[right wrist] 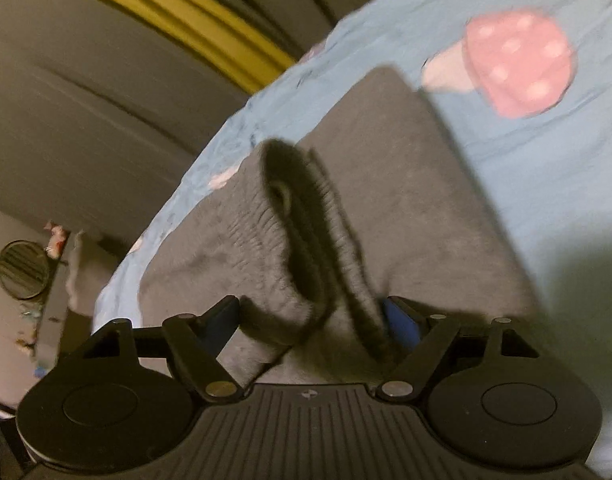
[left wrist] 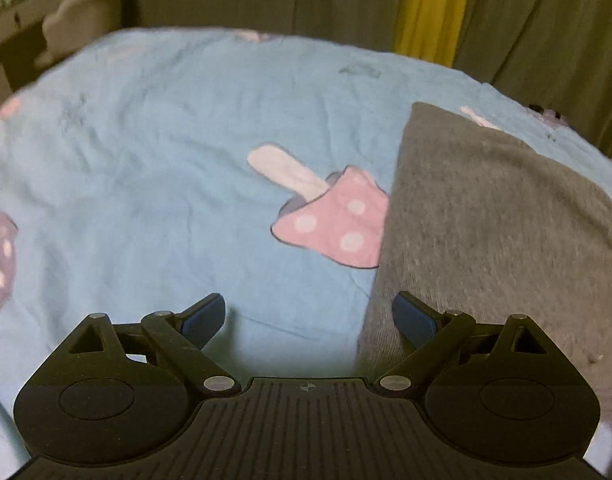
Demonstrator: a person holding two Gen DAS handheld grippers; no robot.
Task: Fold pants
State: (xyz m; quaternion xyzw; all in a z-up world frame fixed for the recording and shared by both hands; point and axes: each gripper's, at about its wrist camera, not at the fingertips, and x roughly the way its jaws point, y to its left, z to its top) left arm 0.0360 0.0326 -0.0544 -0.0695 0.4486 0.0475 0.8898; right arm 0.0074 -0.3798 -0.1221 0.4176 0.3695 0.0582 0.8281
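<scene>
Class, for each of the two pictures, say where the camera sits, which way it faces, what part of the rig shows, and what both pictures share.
Left wrist: sits on the left gripper, looking forward over the blue bedsheet; its open fingers hold nothing, with the grey pants to the right.
Right wrist: sits on the right gripper, tilted, looking along the pants; the ribbed waistband lies between its fingers.
Shared: pants, bedsheet, yellow curtain.

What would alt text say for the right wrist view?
The right gripper straddles the ribbed waistband of grey pants, lifting it off a blue mushroom-print bedsheet. Grey and yellow curtains hang behind.
</scene>
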